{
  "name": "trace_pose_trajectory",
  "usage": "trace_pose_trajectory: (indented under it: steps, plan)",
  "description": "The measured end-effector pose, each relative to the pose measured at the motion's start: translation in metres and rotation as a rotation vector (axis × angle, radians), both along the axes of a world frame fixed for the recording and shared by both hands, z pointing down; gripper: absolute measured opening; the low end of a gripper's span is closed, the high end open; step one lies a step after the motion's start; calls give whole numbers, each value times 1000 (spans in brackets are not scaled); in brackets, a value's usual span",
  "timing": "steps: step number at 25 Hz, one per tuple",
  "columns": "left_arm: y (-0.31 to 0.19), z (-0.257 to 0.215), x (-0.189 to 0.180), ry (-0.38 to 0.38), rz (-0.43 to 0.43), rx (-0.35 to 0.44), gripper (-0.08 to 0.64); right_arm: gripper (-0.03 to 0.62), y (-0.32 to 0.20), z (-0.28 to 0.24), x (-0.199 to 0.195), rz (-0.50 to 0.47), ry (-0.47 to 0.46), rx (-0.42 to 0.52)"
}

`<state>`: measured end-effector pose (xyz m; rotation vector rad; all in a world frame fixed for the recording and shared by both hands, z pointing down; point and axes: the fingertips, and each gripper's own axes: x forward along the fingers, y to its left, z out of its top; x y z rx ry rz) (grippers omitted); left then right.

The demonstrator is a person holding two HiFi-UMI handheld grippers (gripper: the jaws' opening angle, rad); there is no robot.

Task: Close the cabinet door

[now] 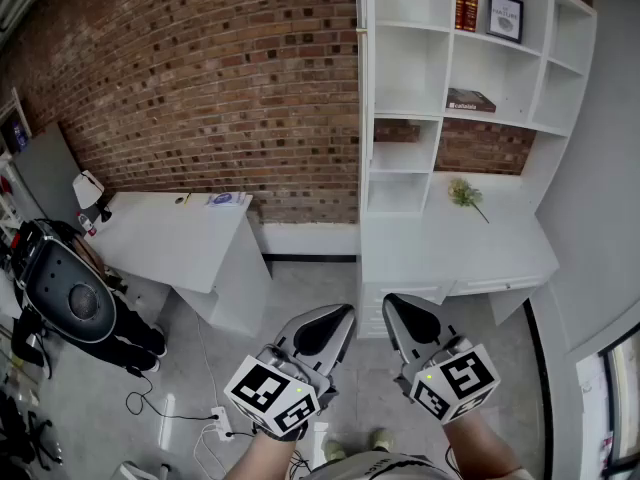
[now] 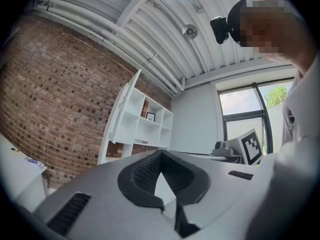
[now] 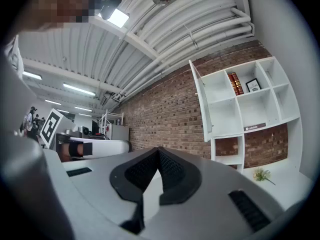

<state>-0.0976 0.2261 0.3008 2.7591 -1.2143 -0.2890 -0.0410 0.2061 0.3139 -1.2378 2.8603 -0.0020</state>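
**Short of the cabinet: door open, approach not yet made**

Out ahead, the cabinet (image 1: 410,117) stands against the brick wall (image 1: 220,78), and its door (image 1: 361,88) is swung right out. It shows edge-on in the head view, at the upper left side of the shelves. Nothing is touching it, so I read this as the approach step, with the task barely begun.

Low in the head view, the left tool (image 1: 344,312) and right tool (image 1: 392,300) sit side by side over the floor (image 1: 320,278), well apart from the door. Both are pinched together, tips meeting, with nothing between the jaws. Each tool's own view shows closed pads, with the shelves far beyond them.

Now the pose. Both forearms reach forward from the body, with the tools roughly level. Their noses aim at the cabinet's lower part, and the marker cubes face up toward the head.

The next move, as I judge it, is to step in and lift a tool to door height. That tool goes on the door's brick-wall side and sweeps the door round toward the shelves. A closed tool should serve as a pusher, so no grip is needed. The left tool looks better placed, since the door hangs on that side.
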Motion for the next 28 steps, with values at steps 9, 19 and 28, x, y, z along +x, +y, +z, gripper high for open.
trace_pose_trajectory:
  steps: [9,19,28]
  plan:
    - [2,1,-7,-1,-7,-3,11,17,3,2,-8,-10,6,1]
    - [-1,1,-32,4,-47,-4,11,18,0,-14,-3,-7,-121,5]
    - [8,17,-50,-1,-21,-19,11,20,7,-3,-31,-31,-156,-18]
